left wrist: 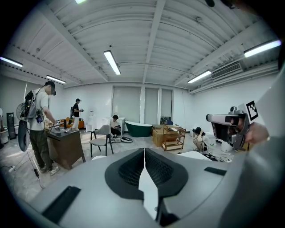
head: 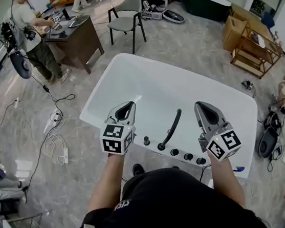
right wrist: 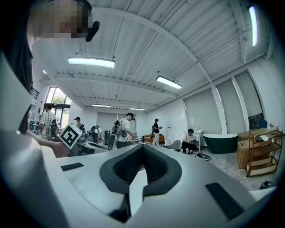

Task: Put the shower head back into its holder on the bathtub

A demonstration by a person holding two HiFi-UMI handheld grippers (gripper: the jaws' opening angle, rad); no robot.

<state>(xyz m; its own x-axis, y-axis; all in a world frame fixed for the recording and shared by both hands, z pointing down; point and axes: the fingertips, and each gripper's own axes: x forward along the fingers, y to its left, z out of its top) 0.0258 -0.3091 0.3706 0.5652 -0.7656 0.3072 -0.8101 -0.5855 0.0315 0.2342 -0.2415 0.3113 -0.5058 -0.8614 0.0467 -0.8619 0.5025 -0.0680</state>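
A person in a dark top stands at the near rim of a white bathtub (head: 127, 76), holding a claw in each hand above the basin. The left claw (head: 127, 106) has its jaws pressed together with nothing between them, as its own view shows; the right claw (head: 204, 105) is likewise closed and empty, its dark pads meeting at the tips. Between the two, but touched by neither, the black shower head (head: 171, 128) slants up over the basin. Its lower end meets the tub's near rim beside a row of black knobs (head: 188, 156), though whether it is fully seated in a holder cannot be made out. Beyond the tub, on the grey marbled floor, stand a grey chair (head: 127, 14) and a dark wooden table (head: 78, 40), where another person (head: 34, 39) is bent over equipment. A dark green bathtub (head: 204, 1) sits against the far wall, with a wooden shelf unit (head: 251, 46) to the right of it. Cables (head: 56, 121) trail across the floor to the left of the white tub.
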